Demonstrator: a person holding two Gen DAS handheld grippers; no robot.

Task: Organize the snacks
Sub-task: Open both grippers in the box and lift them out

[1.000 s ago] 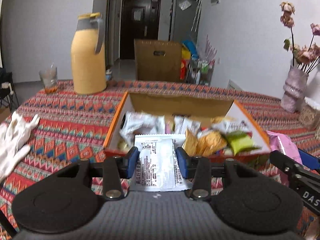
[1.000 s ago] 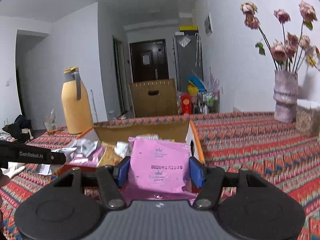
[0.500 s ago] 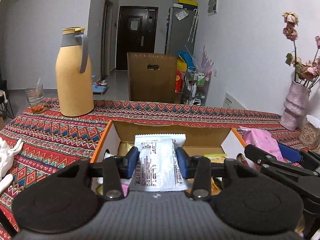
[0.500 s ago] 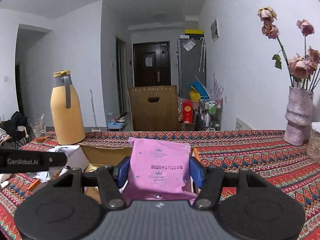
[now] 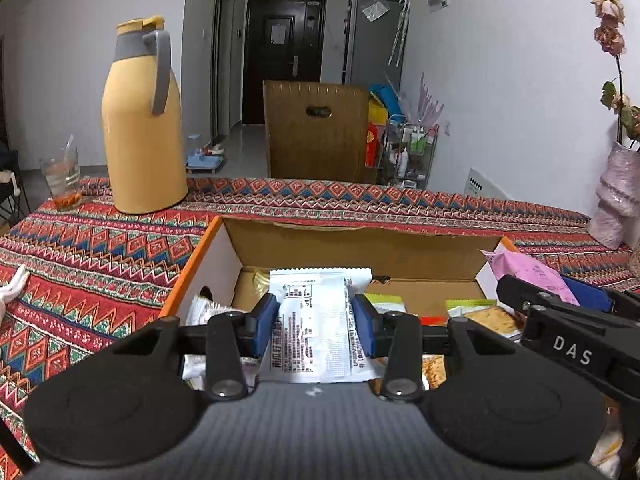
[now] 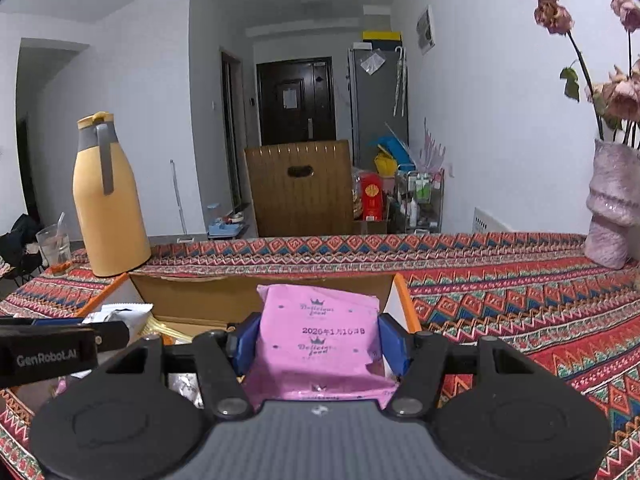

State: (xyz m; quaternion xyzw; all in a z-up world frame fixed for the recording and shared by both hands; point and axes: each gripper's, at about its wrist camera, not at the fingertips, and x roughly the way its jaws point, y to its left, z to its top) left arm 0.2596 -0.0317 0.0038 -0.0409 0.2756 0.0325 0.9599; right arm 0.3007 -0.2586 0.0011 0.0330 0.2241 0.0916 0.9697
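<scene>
gripping white packet [image 5: 318, 316] in left tongs [image 5: 316, 322], pink packet [image 6: 318, 340] in right tongs [image 6: 319, 346]

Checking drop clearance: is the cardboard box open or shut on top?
Open. The cardboard box has no lid across it; the left wrist view looks straight in at loose snack packets on its floor, under the held white packet.

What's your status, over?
Left claw shut on white packet. Right claw shut on pink packet. Both over open snack box. Path clear.
</scene>
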